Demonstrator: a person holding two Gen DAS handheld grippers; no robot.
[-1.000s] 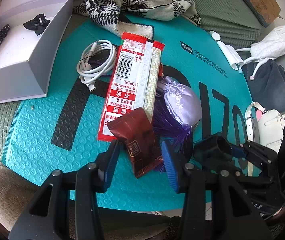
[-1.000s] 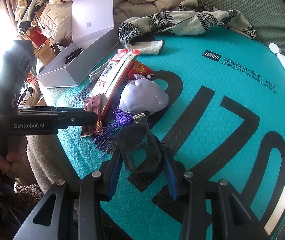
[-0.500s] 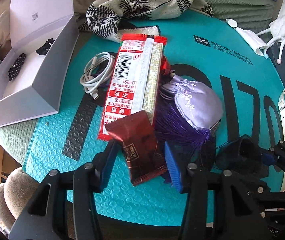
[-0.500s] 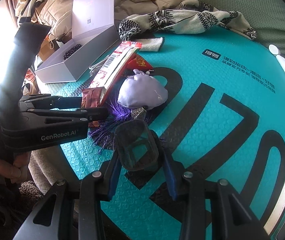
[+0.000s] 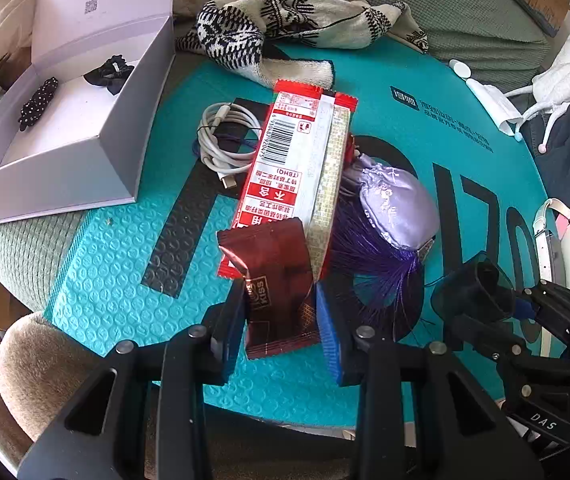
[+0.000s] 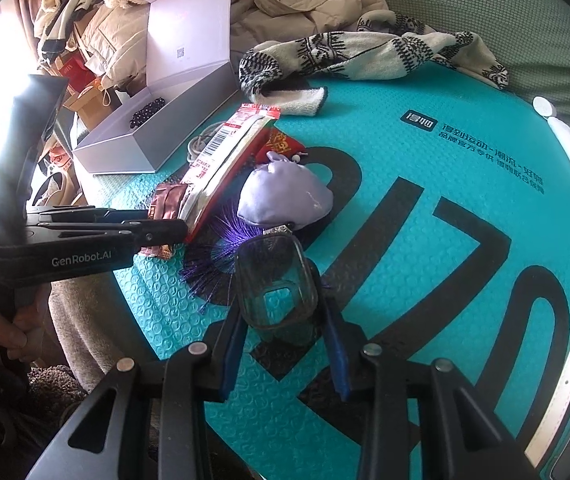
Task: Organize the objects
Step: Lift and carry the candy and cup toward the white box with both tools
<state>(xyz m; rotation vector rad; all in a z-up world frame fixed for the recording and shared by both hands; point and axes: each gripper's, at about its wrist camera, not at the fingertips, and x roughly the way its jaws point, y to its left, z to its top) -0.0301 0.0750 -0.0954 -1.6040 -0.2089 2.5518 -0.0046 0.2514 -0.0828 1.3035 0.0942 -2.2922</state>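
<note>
Left wrist view: the left tongs (image 5: 281, 316) were closed on the near end of a dark red snack packet (image 5: 275, 280), both pads touching its sides. The packet's far end overlapped a long red-and-white wrapper (image 5: 293, 160) lying on the teal bubble mailer (image 5: 125, 272). A coiled white cable (image 5: 225, 140) lay just left of the wrapper; a lilac pouch (image 5: 395, 204) with a purple tassel (image 5: 373, 256) lay just right of it. An open white box (image 5: 85, 128) stood at far left, holding two black hair accessories. A patterned knit scarf (image 5: 297, 20) lay beyond.

Right wrist view: the right tongs (image 6: 281, 316) gripped a dark translucent case (image 6: 275, 284), raised slightly over the mailer (image 6: 445, 280), near the tassel (image 6: 213, 256). The left tongs (image 6: 157, 220) appeared at left, on the packet (image 6: 167, 200).
</note>
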